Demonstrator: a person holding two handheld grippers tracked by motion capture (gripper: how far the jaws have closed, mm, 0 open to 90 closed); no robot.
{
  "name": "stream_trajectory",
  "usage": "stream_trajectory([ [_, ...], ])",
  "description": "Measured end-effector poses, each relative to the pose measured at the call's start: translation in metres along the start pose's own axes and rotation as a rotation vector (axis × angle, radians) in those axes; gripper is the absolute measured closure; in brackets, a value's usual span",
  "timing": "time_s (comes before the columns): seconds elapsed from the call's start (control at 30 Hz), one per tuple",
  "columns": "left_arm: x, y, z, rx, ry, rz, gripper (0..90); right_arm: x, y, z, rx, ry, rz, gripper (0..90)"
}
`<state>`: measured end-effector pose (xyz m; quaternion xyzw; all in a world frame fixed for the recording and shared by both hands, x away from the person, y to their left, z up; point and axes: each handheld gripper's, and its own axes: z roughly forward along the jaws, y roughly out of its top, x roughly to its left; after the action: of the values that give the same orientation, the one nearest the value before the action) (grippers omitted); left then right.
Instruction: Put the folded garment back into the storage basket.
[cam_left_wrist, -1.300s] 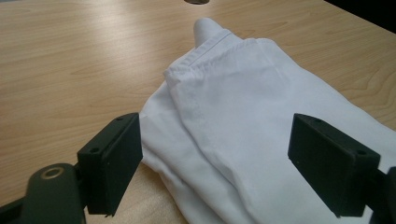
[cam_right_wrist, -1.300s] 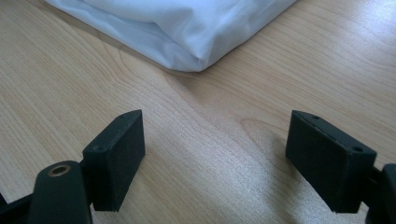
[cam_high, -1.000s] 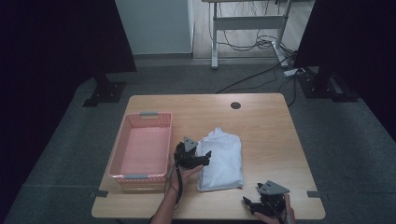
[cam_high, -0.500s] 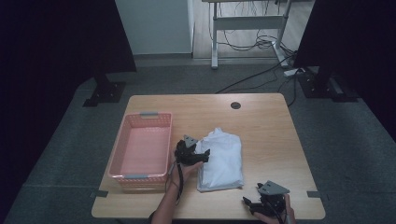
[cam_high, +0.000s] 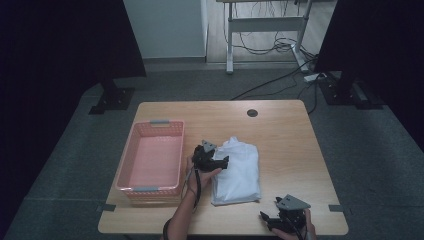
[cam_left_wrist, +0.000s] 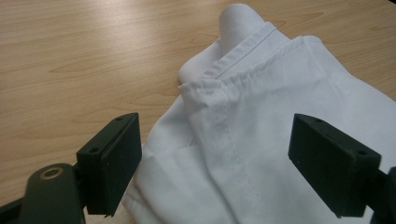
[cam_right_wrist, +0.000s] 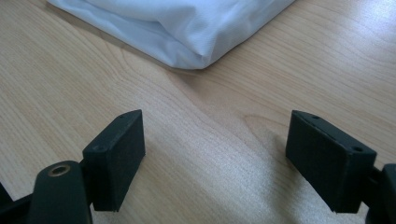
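beside the folded white cloth (cam_high: 236, 170), a pink basket (cam_high: 150, 162)

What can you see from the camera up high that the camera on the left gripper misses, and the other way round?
From the high view you get the whole scene: the pink basket left of the folded white garment, the right gripper down at the near table edge, and the floor with its cables beyond. The left gripper view brings close detail instead: a gathered seam with its stitching, and its own open black fingers, one on each side of the cloth. Both take in the white garment, the wooden table and the left gripper.
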<state>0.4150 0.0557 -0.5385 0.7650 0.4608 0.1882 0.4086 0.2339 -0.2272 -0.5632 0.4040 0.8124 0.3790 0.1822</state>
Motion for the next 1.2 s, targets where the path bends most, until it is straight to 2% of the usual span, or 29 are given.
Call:
stream_trajectory([
  [0.27, 0.001, -0.004, 0.014, 0.037, 0.015, -0.005, 16.3, 0.000, 0.000, -0.001, 0.001, 0.003, -0.005, 19.6],
  [0.7, 0.003, -0.006, 0.021, 0.082, 0.017, -0.001, 12.8, 0.000, 0.000, -0.001, 0.001, 0.001, -0.004, 19.5],
  [0.93, 0.002, -0.006, 0.022, 0.087, 0.024, 0.021, 12.3, 0.000, 0.000, 0.000, 0.001, 0.000, -0.003, 19.5],
  [1.03, 0.002, -0.007, 0.021, 0.081, 0.020, 0.029, 15.2, -0.001, 0.000, 0.000, 0.001, 0.003, -0.005, 19.4],
  [1.2, -0.001, -0.008, 0.017, 0.074, 0.007, 0.037, 27.3, -0.001, 0.000, 0.000, 0.000, 0.003, -0.004, 19.4],
])
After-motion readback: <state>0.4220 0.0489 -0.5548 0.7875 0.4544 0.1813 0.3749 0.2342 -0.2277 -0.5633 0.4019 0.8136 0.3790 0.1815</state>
